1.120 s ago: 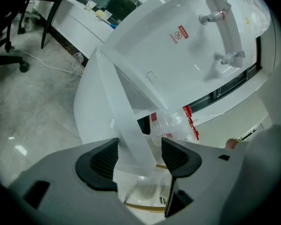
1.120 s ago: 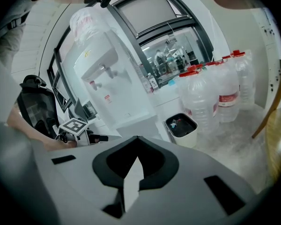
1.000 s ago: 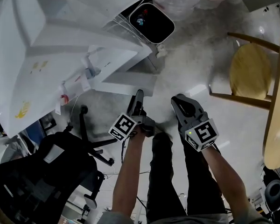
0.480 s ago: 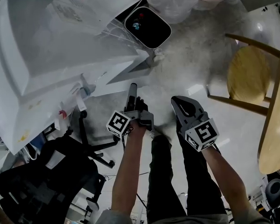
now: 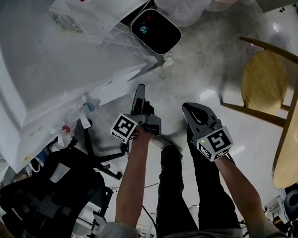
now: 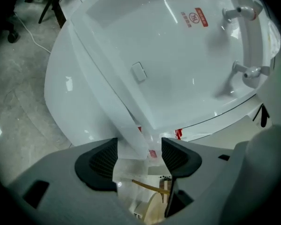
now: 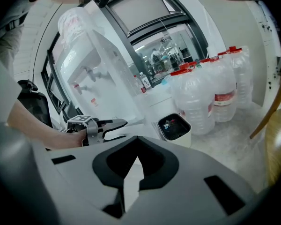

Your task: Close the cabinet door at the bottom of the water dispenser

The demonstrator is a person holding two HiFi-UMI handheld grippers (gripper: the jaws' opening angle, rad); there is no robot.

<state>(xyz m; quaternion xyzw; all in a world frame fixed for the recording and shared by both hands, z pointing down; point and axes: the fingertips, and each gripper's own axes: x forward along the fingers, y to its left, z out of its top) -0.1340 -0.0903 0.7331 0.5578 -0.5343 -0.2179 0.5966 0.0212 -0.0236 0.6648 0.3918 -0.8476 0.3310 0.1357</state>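
Water dispenser [image 5: 49, 58]: white, at the left of the floor. Cabinet door [image 6: 116, 108]: at the dispenser's base, its edge running between the jaws of the left gripper [image 5: 139, 94], which are spread (whether they touch it is unclear). Right gripper [image 5: 194, 114]: jaws pressed together, empty, over the floor beside the left. Nearby: trash bin [image 5: 156, 31], wooden chair [image 5: 260, 81].

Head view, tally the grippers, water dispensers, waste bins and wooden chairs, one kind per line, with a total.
Grippers: 2 (left gripper, right gripper)
Water dispenser: 1
Waste bin: 1
Wooden chair: 1
Total: 5
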